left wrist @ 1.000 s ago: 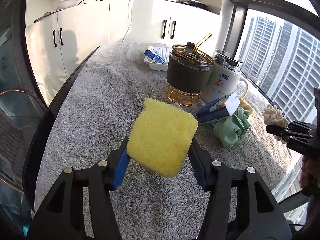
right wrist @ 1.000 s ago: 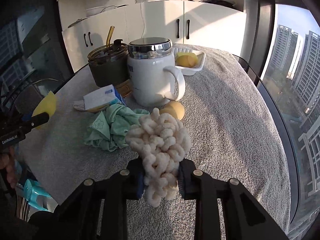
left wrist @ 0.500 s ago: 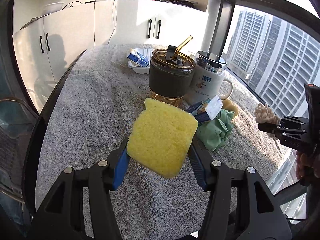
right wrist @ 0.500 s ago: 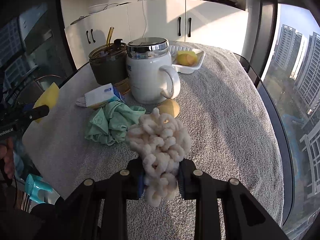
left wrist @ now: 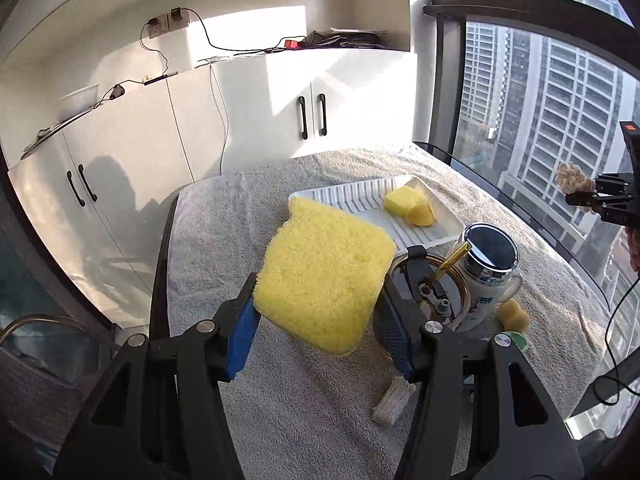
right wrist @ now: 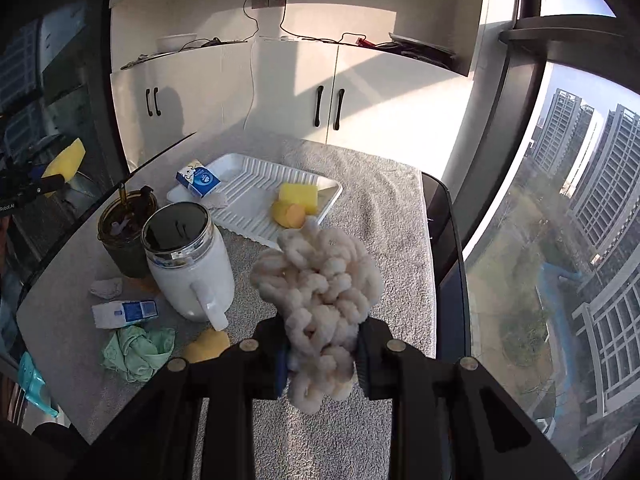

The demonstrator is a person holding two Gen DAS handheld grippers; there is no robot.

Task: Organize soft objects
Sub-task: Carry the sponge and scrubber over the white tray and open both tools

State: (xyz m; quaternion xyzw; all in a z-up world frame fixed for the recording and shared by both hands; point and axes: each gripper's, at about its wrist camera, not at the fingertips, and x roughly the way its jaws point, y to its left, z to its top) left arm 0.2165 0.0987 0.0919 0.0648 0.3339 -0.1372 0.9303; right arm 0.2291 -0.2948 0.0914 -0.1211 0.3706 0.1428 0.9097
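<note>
Yellow sponge (left wrist: 326, 280), cream knotted yarn ball (right wrist: 320, 292). Grey towel (right wrist: 380, 208) over bench, white ribbed tray (right wrist: 256, 188), white mug (right wrist: 192, 276), mint-green cloth (right wrist: 138, 346), blue-white carton (right wrist: 198, 178). Tool pads (left wrist: 240, 332) blue.

My left black hand-held gripper (left wrist: 320, 320) points steeply downward, its blue-padded jaws clamped on the sides of a thick yellow toast-shaped sponge (left wrist: 326, 276). My right black hand-held gripper (right wrist: 322, 354) also tilts down, jaws squeezed tight on a cream chunky knotted yarn bundle (right wrist: 320, 280), both raised above the table.
</note>
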